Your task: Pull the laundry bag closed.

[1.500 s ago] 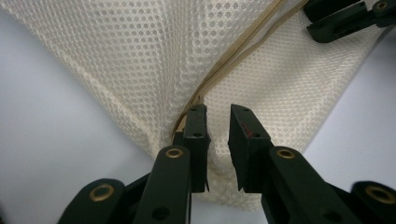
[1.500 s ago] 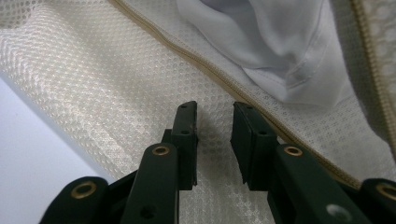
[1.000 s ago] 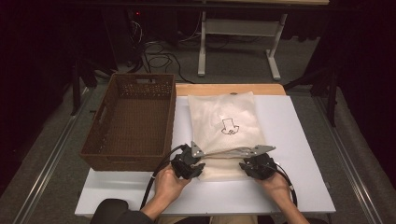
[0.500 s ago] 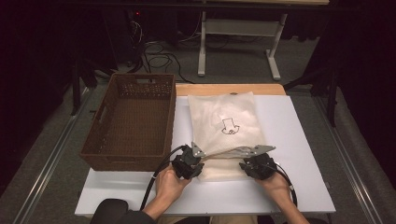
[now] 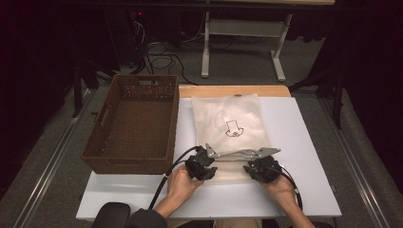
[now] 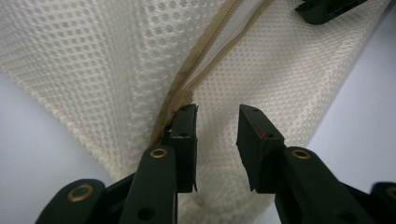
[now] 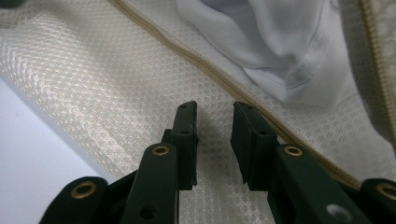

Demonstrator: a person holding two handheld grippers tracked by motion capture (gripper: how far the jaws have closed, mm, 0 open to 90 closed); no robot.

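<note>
Dark room and grey floor surround a white table (image 5: 304, 142) in the high view, with a white-legged stand (image 5: 240, 45) and loose cables (image 5: 161, 54) on the floor behind it. On the table's left part sits a brown wicker basket (image 5: 130, 126) with nothing visible in it. Just beside it, at the middle, lies a cream mesh zip bag (image 5: 230, 126) bearing a small black line drawing (image 5: 233, 128) too small to read. Two hands come in from below: the left gripper (image 5: 203, 164) and the right gripper (image 5: 262, 166) both rest at the bag's near edge, grey plates on top.

Left gripper view: the black jaws stand spread over the mesh bag (image 6: 102, 70), one jaw touching the tan zipper (image 6: 187, 81) where its two sides part. The other gripper's tip (image 6: 327, 9) shows at the top edge.

Right gripper view: the jaws stand apart with a narrow gap, nothing between them, above the mesh (image 7: 93, 70). The zipper (image 7: 210, 65) runs just ahead, and white fabric (image 7: 271, 46) lies inside the opened bag.
</note>
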